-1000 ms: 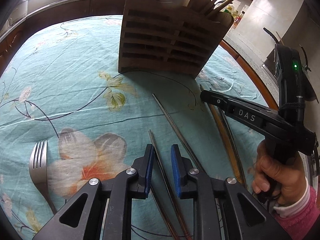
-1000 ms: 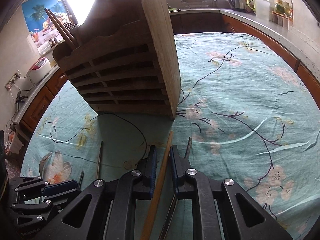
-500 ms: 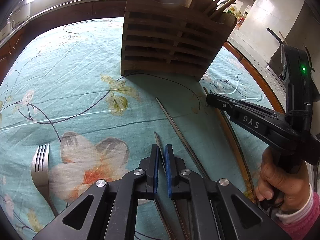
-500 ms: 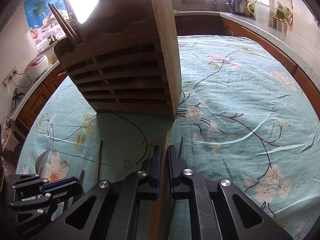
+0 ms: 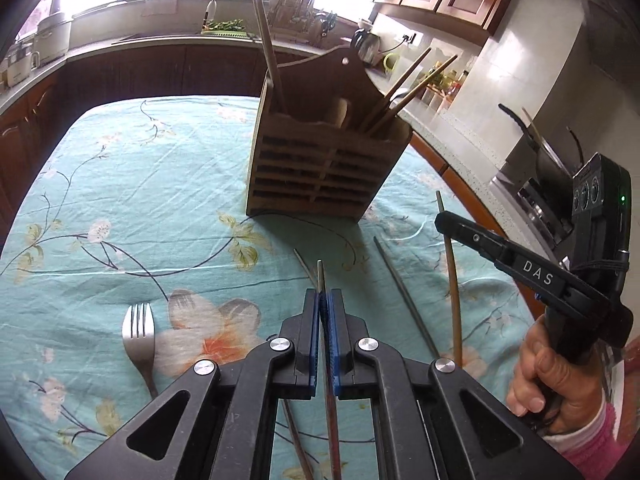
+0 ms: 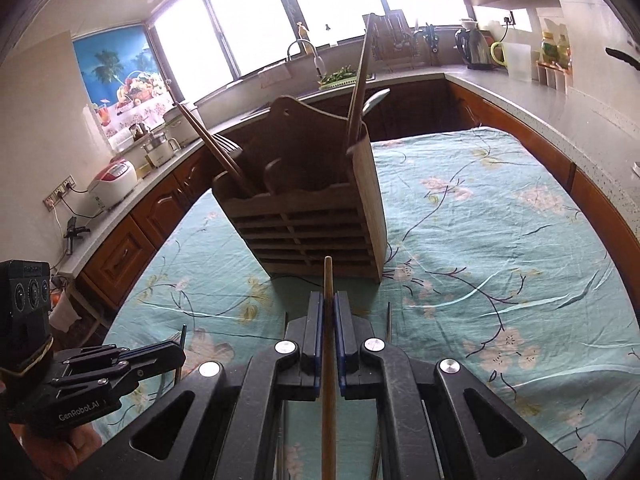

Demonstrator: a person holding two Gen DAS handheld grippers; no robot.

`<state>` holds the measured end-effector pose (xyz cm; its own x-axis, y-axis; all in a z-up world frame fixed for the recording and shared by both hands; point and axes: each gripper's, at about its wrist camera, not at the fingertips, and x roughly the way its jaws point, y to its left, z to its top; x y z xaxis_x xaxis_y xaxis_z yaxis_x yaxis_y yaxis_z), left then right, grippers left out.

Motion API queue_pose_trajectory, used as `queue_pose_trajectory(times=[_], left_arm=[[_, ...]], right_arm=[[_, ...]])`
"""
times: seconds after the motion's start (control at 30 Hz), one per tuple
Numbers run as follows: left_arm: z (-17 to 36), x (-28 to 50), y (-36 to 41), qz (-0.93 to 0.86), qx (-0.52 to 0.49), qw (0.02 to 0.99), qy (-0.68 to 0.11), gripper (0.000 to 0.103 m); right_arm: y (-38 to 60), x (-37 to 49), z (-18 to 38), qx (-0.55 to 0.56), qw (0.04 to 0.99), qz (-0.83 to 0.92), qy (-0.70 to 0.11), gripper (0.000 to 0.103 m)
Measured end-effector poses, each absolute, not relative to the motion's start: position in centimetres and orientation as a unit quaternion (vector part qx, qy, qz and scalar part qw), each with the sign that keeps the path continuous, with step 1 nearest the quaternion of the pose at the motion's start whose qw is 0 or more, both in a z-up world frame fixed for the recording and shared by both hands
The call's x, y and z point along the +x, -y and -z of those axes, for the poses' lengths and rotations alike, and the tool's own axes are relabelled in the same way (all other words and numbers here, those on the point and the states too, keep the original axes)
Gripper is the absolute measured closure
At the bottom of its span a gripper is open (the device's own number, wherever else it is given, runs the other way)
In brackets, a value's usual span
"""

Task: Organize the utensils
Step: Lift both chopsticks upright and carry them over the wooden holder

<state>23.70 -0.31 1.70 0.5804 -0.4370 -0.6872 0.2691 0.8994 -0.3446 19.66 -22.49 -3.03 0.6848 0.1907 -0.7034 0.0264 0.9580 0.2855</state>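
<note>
A slatted wooden utensil holder [image 5: 320, 168] stands on the floral tablecloth and holds several chopsticks; it also shows in the right wrist view [image 6: 316, 224]. My left gripper [image 5: 323, 300] is shut on a metal chopstick [image 5: 320, 276] and holds it above the cloth. My right gripper [image 6: 328, 304] is shut on a wooden chopstick [image 6: 328, 280], lifted and pointing at the holder; the gripper also shows in the left wrist view [image 5: 444, 216] with the wooden chopstick [image 5: 452, 280]. Two more metal chopsticks [image 5: 404, 296] lie on the cloth.
A metal fork [image 5: 138, 336] lies on the cloth at the left. The left gripper appears at the lower left of the right wrist view [image 6: 176, 352]. Kitchen counters with appliances ring the table. A metal chopstick [image 6: 389, 320] lies right of my right gripper.
Both grippers closed on their chopsticks and lifted them off the cloth. Both cameras rose and tilted up, so the holder's top and the kitchen windows came into view.
</note>
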Motion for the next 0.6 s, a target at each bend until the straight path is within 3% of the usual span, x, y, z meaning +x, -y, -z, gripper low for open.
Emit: queue_pose_trajectory(times=[0.33,0.6], left_arm=[[-8.1,17.0,-3.2,0.223,-0.118,0.911,-0.326,0.101],[-10.1,14.5,-5.3,0.227,-0.127,0.921,-0.289,0.101]], right_arm=[[21.6,16.4,-2.7,0.130,0.934,-0.062,-0.326,0.098],[21.6,15.5,-5.7,0.122,0.949,-0.058,-0.285,0.098]])
